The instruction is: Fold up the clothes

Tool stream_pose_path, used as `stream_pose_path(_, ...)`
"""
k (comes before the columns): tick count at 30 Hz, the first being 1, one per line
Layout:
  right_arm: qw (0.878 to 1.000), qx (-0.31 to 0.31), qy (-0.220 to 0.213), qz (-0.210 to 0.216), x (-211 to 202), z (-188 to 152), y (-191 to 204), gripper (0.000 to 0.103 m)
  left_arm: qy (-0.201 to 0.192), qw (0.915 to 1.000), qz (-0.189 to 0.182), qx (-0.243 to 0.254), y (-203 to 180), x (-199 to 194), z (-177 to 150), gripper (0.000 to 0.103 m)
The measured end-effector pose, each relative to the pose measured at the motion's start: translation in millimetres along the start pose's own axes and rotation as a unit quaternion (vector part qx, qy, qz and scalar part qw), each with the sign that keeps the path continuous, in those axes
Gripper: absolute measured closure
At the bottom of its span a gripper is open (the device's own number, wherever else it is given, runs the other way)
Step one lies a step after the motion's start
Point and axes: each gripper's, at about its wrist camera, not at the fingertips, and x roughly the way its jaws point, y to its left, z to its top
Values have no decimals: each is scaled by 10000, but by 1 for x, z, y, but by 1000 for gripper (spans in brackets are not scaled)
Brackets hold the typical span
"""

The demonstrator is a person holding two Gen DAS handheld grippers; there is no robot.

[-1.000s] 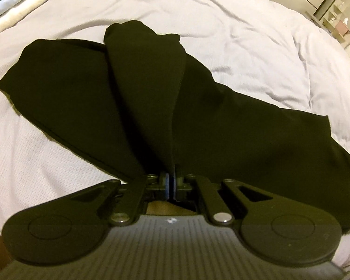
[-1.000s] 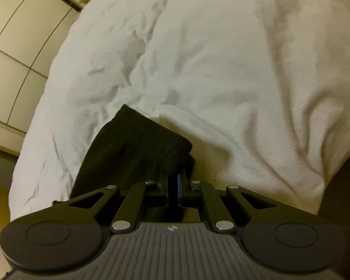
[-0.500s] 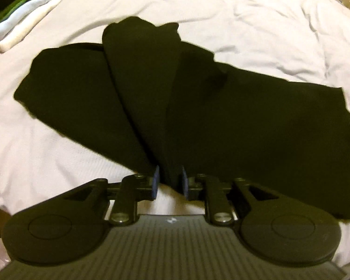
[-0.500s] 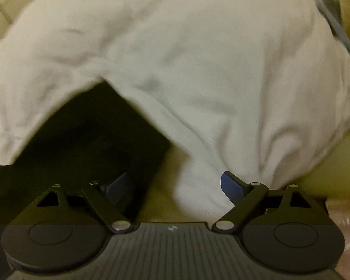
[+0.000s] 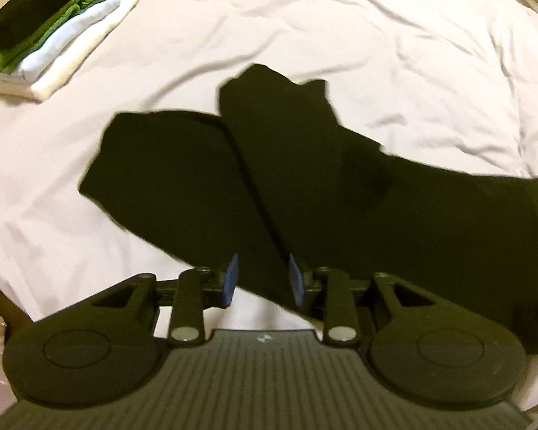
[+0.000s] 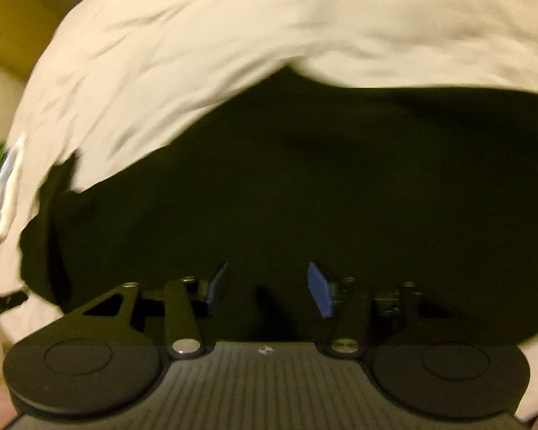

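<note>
White bedsheet (image 5: 305, 18) — folded stack (image 5: 50, 32) upper left. Black garment (image 5: 340, 186) lies mid-frame, just ahead of my left claw (image 5: 262, 279) and right claw (image 6: 265, 286) — both spread apart, empty.

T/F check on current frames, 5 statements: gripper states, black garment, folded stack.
1. The left gripper is clamped on the black garment. False: its jaws stand apart, the cloth only passing between the blue pads.
2. The right gripper is open. True.
3. The black garment lies spread on the white bedding. True.
4. The folded stack sits at the right of the left wrist view. False: it is at upper left.
5. The top item of the stack is white. False: a black piece is on top, with green, light blue and white below.
</note>
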Motion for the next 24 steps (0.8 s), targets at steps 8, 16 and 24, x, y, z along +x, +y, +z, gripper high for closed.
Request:
stream_pose_path(8, 9976, 615, 39, 301, 64, 7, 109, 51, 529, 9979, -194, 307, 81, 44, 55, 72)
stream_pose_path(16, 9747, 1785, -513, 1246, 99, 18, 176, 57, 702, 9952, -474, 485, 137, 71, 90, 72)
stream_pose_path(24, 9792, 1479, -534, 1284, 150, 62, 225, 44, 842, 9935, -749, 158, 175, 78, 100, 72)
